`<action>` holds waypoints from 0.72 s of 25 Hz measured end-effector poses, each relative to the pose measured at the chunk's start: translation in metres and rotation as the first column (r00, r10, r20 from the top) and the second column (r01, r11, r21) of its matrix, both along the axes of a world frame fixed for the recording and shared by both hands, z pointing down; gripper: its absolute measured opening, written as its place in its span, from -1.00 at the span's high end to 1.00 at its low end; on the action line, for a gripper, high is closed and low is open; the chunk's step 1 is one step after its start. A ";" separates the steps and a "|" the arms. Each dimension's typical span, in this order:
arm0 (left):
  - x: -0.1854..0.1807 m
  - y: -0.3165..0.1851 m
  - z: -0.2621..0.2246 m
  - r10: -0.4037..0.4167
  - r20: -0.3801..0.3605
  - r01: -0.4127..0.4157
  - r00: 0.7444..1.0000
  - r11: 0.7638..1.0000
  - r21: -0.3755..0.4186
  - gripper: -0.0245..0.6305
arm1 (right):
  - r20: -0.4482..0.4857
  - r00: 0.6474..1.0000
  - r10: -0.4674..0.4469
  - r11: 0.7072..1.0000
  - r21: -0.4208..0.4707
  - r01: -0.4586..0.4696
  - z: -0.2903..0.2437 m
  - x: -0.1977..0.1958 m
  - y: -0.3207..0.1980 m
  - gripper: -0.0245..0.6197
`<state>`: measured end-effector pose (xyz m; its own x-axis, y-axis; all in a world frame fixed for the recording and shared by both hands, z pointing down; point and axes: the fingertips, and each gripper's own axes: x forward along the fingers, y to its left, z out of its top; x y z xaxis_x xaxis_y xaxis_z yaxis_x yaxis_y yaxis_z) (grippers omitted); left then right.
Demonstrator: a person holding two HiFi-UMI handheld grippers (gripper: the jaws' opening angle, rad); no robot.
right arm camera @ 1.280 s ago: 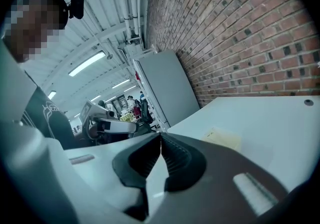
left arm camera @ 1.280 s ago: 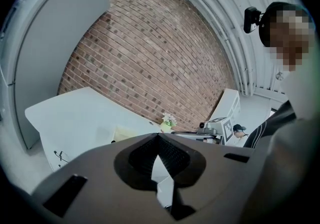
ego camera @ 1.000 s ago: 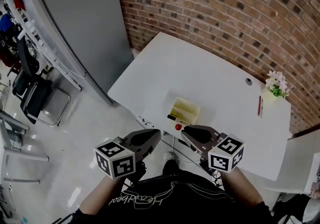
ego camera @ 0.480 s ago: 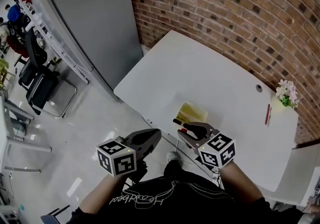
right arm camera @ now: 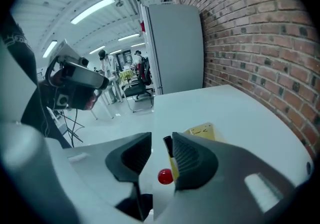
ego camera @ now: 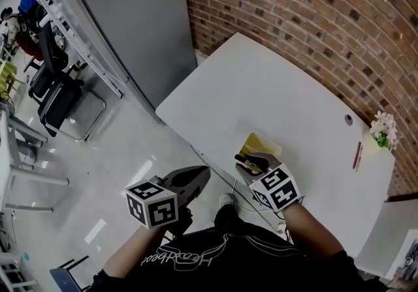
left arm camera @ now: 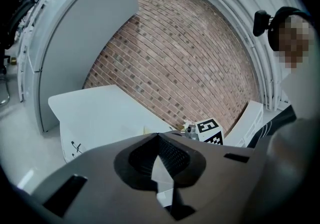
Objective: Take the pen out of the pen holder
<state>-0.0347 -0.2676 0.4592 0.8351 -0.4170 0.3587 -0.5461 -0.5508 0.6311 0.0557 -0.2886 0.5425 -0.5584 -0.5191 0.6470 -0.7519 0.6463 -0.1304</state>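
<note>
A yellow pen holder (ego camera: 266, 146) (right arm camera: 202, 131) stands near the front edge of the white table (ego camera: 294, 101). A pen's black end (right arm camera: 168, 146) sticks out of it toward me, with a red round knob (right arm camera: 164, 176) just below. My right gripper (ego camera: 250, 161) (right arm camera: 161, 138) hangs low over that end, and its jaws are opening. The black end lies beside the right jaw's tip, and the pads do not press on it. My left gripper (ego camera: 204, 172) (left arm camera: 158, 135) stays off the table's edge, over the floor, tips together and empty.
A red pen (ego camera: 357, 155), a small flower pot (ego camera: 385, 130) and a grey cable hole (ego camera: 348, 119) are at the table's far right. A brick wall (ego camera: 313, 16) runs behind the table. A tall grey cabinet (ego camera: 124, 16) and chairs (ego camera: 62, 98) stand to the left.
My right gripper has dropped down and forward to the pen holder, and its jaws have spread wider. The left gripper has shifted only slightly.
</note>
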 end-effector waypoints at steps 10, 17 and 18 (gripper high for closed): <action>-0.012 -0.002 0.010 -0.024 -0.004 0.023 1.000 1.000 -0.018 0.92 | -0.182 0.982 -0.042 0.999 -0.004 0.041 0.025 -0.005 -0.009 0.56; -0.019 -0.001 0.012 -0.024 0.012 0.024 1.000 1.000 -0.008 0.92 | -0.279 0.958 -0.064 0.998 -0.007 0.064 0.040 -0.006 -0.014 0.58; -0.020 -0.001 0.013 -0.026 0.012 0.026 1.000 1.000 -0.010 0.92 | -0.290 0.955 -0.067 0.998 -0.009 0.067 0.042 -0.005 -0.015 0.58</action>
